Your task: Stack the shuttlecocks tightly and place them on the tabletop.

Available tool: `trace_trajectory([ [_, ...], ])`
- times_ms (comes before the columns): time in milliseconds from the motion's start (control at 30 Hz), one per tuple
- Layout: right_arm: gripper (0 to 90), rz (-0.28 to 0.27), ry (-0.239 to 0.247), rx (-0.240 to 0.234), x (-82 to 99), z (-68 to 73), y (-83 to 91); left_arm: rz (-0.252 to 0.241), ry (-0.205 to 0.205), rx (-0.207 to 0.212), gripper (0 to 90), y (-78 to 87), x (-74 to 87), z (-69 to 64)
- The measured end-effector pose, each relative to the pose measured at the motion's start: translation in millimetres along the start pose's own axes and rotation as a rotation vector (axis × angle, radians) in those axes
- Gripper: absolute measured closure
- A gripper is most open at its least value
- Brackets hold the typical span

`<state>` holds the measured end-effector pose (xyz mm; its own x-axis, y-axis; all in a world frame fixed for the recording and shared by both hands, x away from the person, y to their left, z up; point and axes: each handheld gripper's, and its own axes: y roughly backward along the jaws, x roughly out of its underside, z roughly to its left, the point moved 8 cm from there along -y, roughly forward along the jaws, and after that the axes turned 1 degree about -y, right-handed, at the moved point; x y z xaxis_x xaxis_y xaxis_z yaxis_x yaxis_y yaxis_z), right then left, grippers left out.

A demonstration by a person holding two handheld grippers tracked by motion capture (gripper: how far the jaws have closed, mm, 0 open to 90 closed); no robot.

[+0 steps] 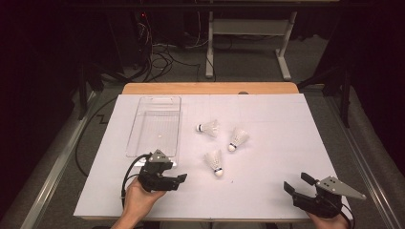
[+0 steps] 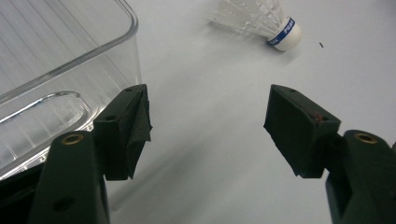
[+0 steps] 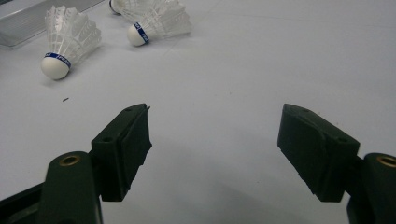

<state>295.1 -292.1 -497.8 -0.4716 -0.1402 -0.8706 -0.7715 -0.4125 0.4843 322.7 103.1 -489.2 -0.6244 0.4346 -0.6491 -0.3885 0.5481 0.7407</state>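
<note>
Both claws sit at the near edge of the bench: left claw (image 1: 177, 180) spread wide w/ nothing between the jaws, right claw (image 1: 297, 184) likewise spread and empty. Three shuttlecocks lie on their sides mid-bench, apart from each other: nearest shuttlecock (image 1: 215, 163) closest to the left claw, a second one (image 1: 238, 140) to its right and a bit further back, a third one (image 1: 208, 128) farthest back, near the clear bin (image 1: 140, 143). Bin is empty, its near end just beside the left claw.

Handling, probably: very light, feather skirt fragile and springy, crushes if squeezed hard; round cork head is firm but may roll or squirt out. Best grip looks like across the cork/blue band, gentle close.

Room: open bench on all sides of the shuttlecocks, esp. right half. Watch the bin's raised rim when lifting over.
</note>
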Motion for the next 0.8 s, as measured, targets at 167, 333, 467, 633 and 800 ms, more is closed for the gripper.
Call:
trace_trajectory([
  [167,26.2,0.001,-0.001,0.001,0.1,-0.2,0.0,-0.006,-0.008,-0.007,32.8,2.2,4.3,2.4],
  [333,26.3,0.001,0.000,0.001,0.1,-0.3,0.0,-0.017,-0.006,-0.020,33.0,7.8,8.5,6.9],
  [467,26.2,0.001,0.000,0.001,0.1,-0.1,0.0,-0.025,-0.001,-0.029,32.5,12.2,12.6,10.4],
  [633,26.3,0.003,0.000,0.003,0.2,0.0,-0.2,-0.037,0.004,-0.044,32.4,17.0,18.0,16.8],
  [800,26.2,0.005,-0.001,0.004,0.4,-0.1,-0.3,-0.045,0.015,-0.059,32.4,22.2,22.7,21.9],
])
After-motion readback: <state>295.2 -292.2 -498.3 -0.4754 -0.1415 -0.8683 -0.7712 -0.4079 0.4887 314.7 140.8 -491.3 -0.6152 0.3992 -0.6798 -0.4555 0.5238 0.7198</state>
